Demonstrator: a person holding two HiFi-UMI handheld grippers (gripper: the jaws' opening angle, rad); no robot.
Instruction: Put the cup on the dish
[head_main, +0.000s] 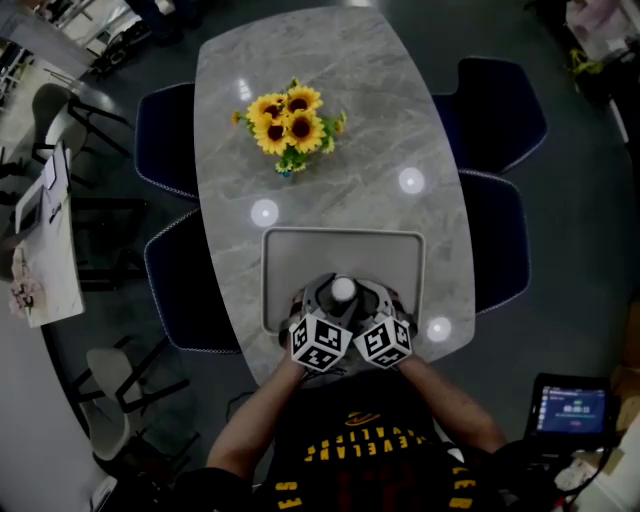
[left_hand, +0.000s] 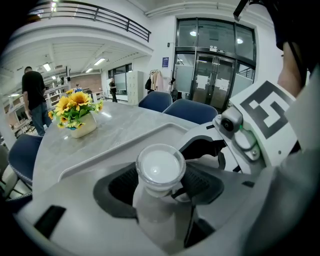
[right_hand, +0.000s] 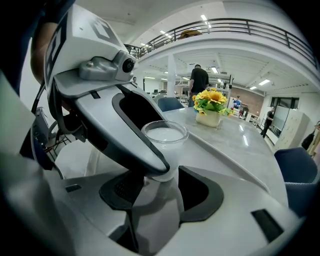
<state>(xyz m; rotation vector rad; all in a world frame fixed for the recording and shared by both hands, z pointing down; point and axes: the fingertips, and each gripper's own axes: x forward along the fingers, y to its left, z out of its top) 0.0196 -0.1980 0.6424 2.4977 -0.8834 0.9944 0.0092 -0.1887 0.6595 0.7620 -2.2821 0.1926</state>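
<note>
A small clear cup (head_main: 343, 290) with white contents stands at the near end of a pale grey tray (head_main: 340, 248) on the marble table. Both grippers meet at it from my side. My left gripper (head_main: 327, 300) and right gripper (head_main: 360, 300) point at the cup, fingertips close against its base. In the left gripper view the cup (left_hand: 160, 167) sits just past the closed white fingers (left_hand: 150, 220). In the right gripper view the cup (right_hand: 165, 137) shows the same way, partly covered by the left gripper's body (right_hand: 115, 100). No separate dish shows.
A vase of sunflowers (head_main: 290, 122) stands mid-table beyond the tray. Dark blue chairs (head_main: 500, 110) line both long sides of the table. The tray rim (left_hand: 112, 147) runs across ahead of the cup. People stand far off in the hall.
</note>
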